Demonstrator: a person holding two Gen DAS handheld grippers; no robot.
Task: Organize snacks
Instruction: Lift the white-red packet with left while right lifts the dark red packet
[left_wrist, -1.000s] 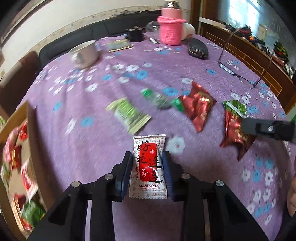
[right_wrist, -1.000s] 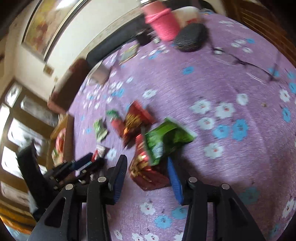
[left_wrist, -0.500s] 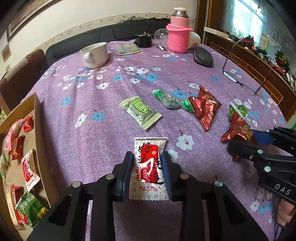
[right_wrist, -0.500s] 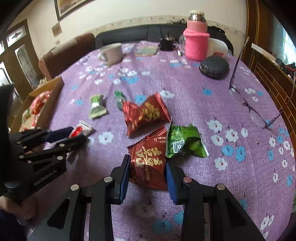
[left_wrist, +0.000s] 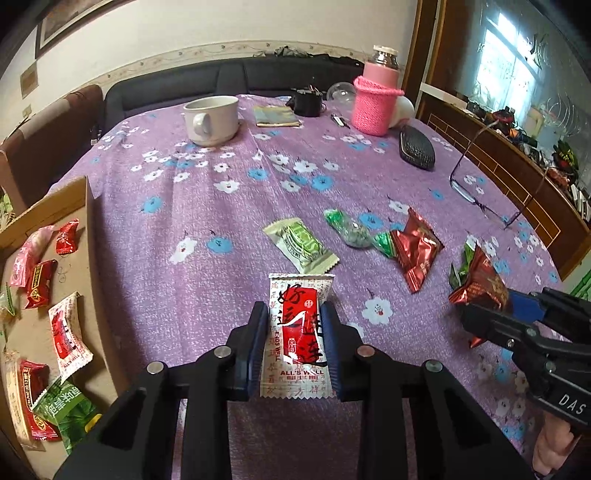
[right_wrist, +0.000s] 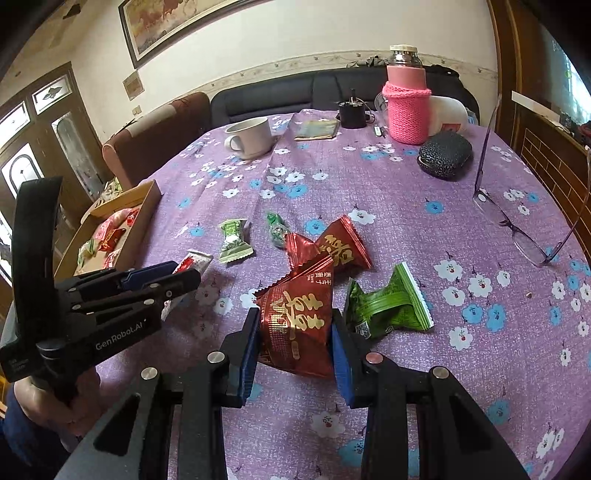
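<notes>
Crinkly foil and paper fill both my grippers. My left gripper (left_wrist: 294, 345) is clamped narrow on a flat white sachet (left_wrist: 297, 334) with a red panel and saw-toothed ends, its blue pads pressing the long edges, near the table's front edge. My right gripper (right_wrist: 293, 338) has just been closing and now pinches a puffy red foil packet (right_wrist: 295, 325) with gold characters, held just above the cloth. Just beside it a glossy green packet (right_wrist: 388, 306) lies on the purple flowered tablecloth (right_wrist: 406, 206), and another red foil packet (right_wrist: 332, 251) lies behind. Nearer the table's middle sit a pale green wrapped sweet (left_wrist: 301, 245) and a twisted clear-green candy (left_wrist: 349, 230). At the table's left edge, a shallow cardboard tray (left_wrist: 86, 236) holds more red, white and green packets.
</notes>
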